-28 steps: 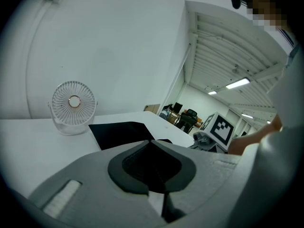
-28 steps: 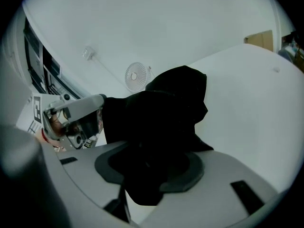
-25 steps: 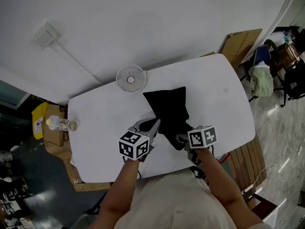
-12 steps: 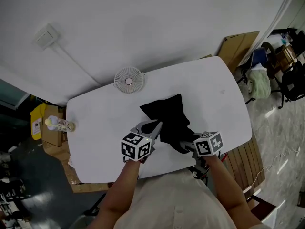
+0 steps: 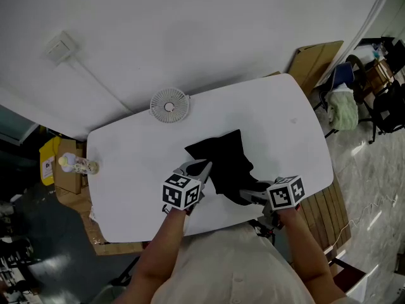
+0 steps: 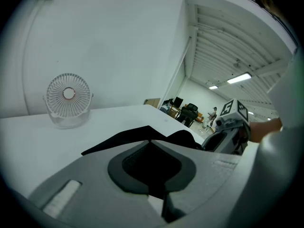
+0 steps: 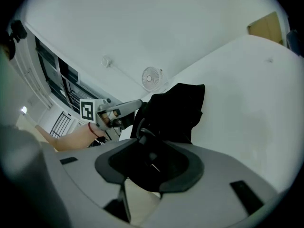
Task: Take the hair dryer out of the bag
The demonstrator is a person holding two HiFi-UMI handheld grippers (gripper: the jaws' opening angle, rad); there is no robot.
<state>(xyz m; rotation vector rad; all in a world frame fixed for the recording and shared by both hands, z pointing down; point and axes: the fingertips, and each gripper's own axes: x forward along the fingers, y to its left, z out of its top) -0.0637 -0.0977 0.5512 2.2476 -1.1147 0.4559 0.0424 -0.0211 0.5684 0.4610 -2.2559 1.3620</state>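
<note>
While two tools [image 5: 204, 168] [image 5: 248, 197] hold one bag [image 5: 223, 154], one fan [image 5: 169, 106] stands behind.

We look down on a white rounded table [image 5: 139, 151] with a limp black cloth bag [image 5: 221, 157] lying at its middle. Our left gripper [image 5: 201, 168] pinches the bag's near left edge, jaws together on the cloth. Our right gripper [image 5: 248, 198], by the table's near right edge, grips a black hair dryer [image 5: 235, 192] poking from the bag's near end. A small round white fan [image 5: 169, 106] stands at the far edge. Just off the left end lies a clear plastic bottle [image 5: 76, 164].
</note>
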